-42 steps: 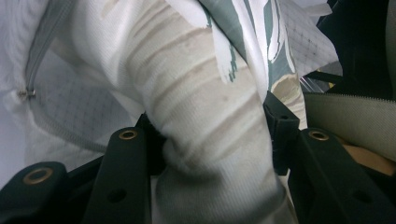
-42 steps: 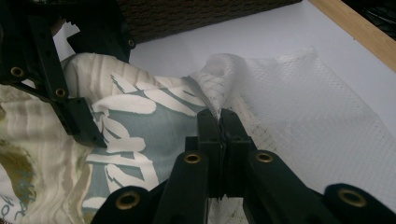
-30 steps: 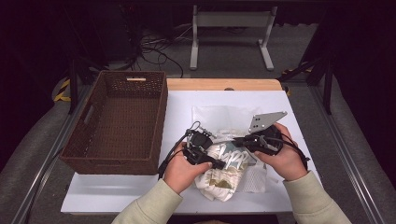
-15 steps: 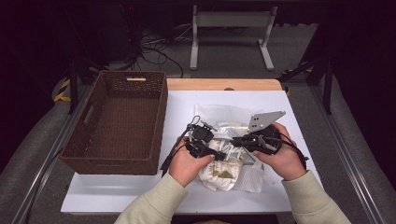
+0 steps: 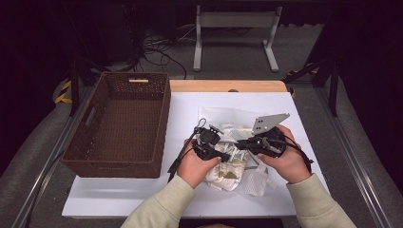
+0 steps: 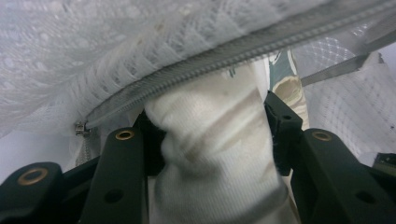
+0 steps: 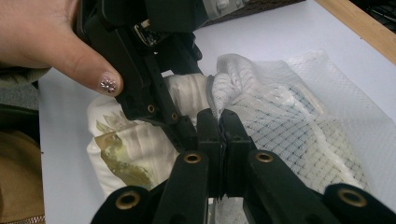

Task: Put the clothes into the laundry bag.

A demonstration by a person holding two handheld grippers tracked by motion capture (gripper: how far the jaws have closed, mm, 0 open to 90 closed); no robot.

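Left gripper [image 5: 219,153] has sunk slightly toward mesh bag [image 5: 252,173] mid-worktop [image 5: 142,194], fingers [image 6: 280,126] clamped on white garment [image 6: 215,154] at zipper mouth. Right gripper [image 7: 219,122] unmoved, fingers together, pinching mesh edge (holding mouth open). Likely stuffing garment deeper; basket [image 5: 119,123] waits alongside.

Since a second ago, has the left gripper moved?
Yes. The left gripper slid slightly right, away from the basket, pushing the cloth toward the mesh bag.
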